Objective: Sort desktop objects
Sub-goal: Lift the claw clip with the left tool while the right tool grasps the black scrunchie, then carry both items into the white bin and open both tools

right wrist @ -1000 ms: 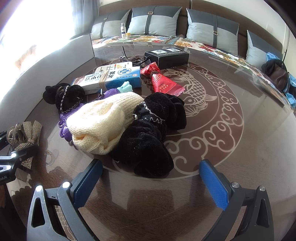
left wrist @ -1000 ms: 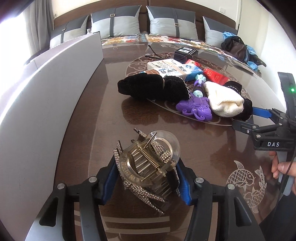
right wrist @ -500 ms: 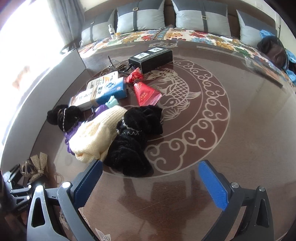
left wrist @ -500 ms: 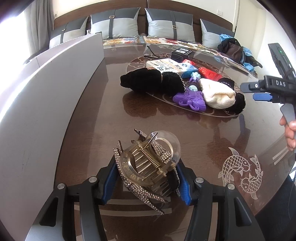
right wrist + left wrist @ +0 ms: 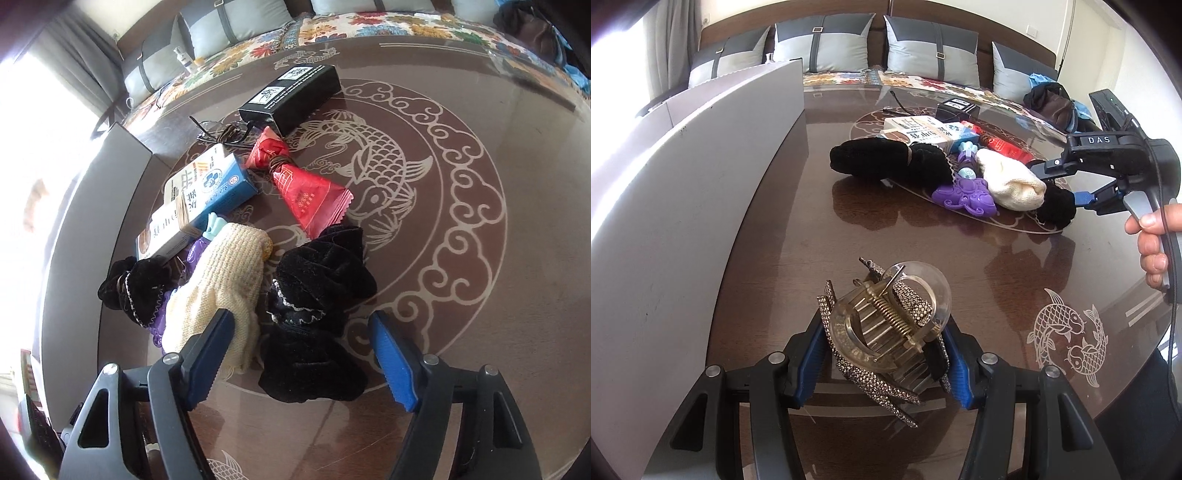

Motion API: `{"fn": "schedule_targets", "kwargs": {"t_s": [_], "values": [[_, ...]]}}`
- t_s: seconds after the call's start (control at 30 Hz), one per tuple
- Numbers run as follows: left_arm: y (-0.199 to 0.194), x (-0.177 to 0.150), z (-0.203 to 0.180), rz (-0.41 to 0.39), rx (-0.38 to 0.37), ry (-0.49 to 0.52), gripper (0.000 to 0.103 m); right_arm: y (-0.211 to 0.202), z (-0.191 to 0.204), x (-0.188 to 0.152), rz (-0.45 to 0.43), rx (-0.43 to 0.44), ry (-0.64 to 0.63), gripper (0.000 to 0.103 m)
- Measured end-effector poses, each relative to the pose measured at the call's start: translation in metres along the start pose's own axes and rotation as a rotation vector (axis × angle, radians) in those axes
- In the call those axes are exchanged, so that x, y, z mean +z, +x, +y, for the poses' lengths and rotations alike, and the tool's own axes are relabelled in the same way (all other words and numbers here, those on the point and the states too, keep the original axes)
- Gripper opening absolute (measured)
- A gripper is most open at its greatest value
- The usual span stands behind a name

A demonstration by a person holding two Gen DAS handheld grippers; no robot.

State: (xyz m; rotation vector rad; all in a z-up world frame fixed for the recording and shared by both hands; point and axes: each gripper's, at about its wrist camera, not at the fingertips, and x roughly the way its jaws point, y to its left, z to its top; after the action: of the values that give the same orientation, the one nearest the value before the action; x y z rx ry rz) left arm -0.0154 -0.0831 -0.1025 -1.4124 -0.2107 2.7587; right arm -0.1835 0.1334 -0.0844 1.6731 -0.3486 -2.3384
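Right gripper (image 5: pixel 301 354) jaws closing around the black velvet scrunchie (image 5: pixel 314 306); pads not touching.

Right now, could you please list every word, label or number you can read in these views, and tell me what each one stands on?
"DAS": white letters on the black body of the right claw.
Blue and white box: large print and a round logo, not legible.
Black box: two white labels, too small to read.
Red packet: faint round emblem, unreadable.
Nothing else carries text.
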Motion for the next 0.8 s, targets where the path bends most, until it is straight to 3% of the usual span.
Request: {"fn": "schedule_targets", "kwargs": {"t_s": [0.07, 0.17, 0.33, 0.43, 0.47, 0.6, 0.8], "values": [[-0.001, -0.001, 0.003, -0.006, -0.013, -0.014, 0.056, -0.005, -0.014, -0.002, 0.002, 0.038, 0.071, 0.071], [-0.001, 0.000, 0.001, -0.010, -0.008, -0.015, 0.056, -0.011, -0.020, -0.001, 0.013, -0.015, 0.061, 0.071], [0.000, 0.002, 0.001, -0.009, -0.009, -0.014, 0.056, 0.000, 0.015, -0.004, 0.038, -0.130, -0.181, 0.071], [0.000, 0.000, 0.001, -0.009, -0.008, -0.003, 0.056, 0.012, 0.038, -0.013, 0.030, -0.220, -0.337, 0.054], [-0.001, 0.000, 0.001, -0.009, -0.005, -0.003, 0.056, 0.012, 0.041, -0.015, 0.020, -0.252, -0.356, 0.039], [-0.012, -0.002, 0.000, -0.053, -0.013, -0.018, 0.054, -0.003, 0.025, -0.024, -0.028, -0.236, -0.279, 0.035], [-0.035, 0.010, -0.015, -0.116, -0.096, -0.032, 0.053, -0.057, -0.001, -0.047, -0.101, -0.173, -0.248, 0.036]]}}
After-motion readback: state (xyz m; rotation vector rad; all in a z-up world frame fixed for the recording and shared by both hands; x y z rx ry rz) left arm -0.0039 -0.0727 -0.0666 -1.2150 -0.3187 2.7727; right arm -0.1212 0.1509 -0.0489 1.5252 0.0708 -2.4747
